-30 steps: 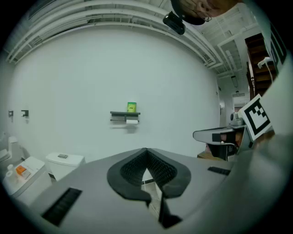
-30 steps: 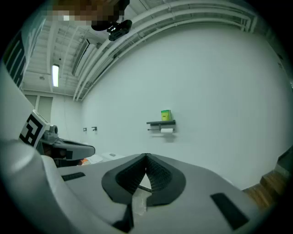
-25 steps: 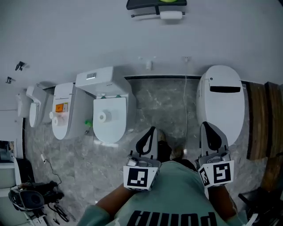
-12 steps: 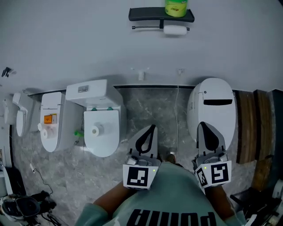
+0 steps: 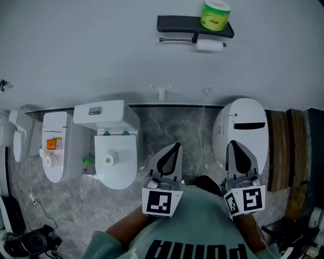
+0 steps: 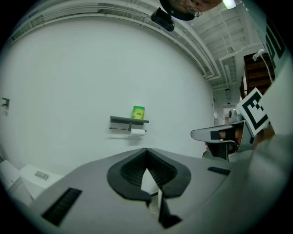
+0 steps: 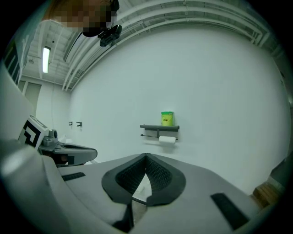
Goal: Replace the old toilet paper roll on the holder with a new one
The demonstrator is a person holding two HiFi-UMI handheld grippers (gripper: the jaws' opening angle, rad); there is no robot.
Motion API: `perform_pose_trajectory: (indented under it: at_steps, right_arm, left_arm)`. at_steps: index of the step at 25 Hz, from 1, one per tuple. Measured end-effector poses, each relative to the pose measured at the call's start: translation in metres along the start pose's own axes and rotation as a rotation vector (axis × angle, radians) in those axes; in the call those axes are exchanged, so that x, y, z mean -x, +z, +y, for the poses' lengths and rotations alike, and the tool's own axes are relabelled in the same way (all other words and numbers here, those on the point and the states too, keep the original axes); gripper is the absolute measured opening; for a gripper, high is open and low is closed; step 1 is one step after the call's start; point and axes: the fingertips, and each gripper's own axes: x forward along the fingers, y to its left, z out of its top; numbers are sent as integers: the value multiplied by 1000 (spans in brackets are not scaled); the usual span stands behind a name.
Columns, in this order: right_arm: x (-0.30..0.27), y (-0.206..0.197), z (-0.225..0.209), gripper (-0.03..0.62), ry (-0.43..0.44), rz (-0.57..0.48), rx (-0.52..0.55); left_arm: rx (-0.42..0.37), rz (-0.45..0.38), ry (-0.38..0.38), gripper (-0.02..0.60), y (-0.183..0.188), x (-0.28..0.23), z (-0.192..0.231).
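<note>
Left tongs [image 5: 175, 146] and right tongs [image 5: 234, 143] are hanging closed and empty, well short of the wall where the old roll [image 5: 210, 45] is sitting on the holder [image 5: 177, 39] under the shelf [image 5: 174, 22] carrying the new roll [image 5: 215, 15], so closing in squarely before opening either is looking wisest.

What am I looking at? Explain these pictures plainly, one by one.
There is no robot here: a person holds a hand-held claw in each hand. The head view looks down from the person's head onto the left claw and right claw, both shut with nothing in them. The two gripper views look along each claw's own jaws. On the wall ahead is a dark shelf with a green-wrapped pack on top and a toilet paper roll on the holder underneath. A white toilet stands by the wall below.
</note>
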Motion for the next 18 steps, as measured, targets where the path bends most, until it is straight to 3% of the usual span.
perform_pose_trajectory:
  at_steps: [9, 18]
  right_arm:
    - [-37, 2, -7, 2, 74, -4, 5]
    - [-78, 3, -46, 2, 170, -22, -29]
  left_arm:
    - [4, 31, 82, 8, -2, -22, 20]
    - [-13, 50, 182, 8, 8, -66, 17]
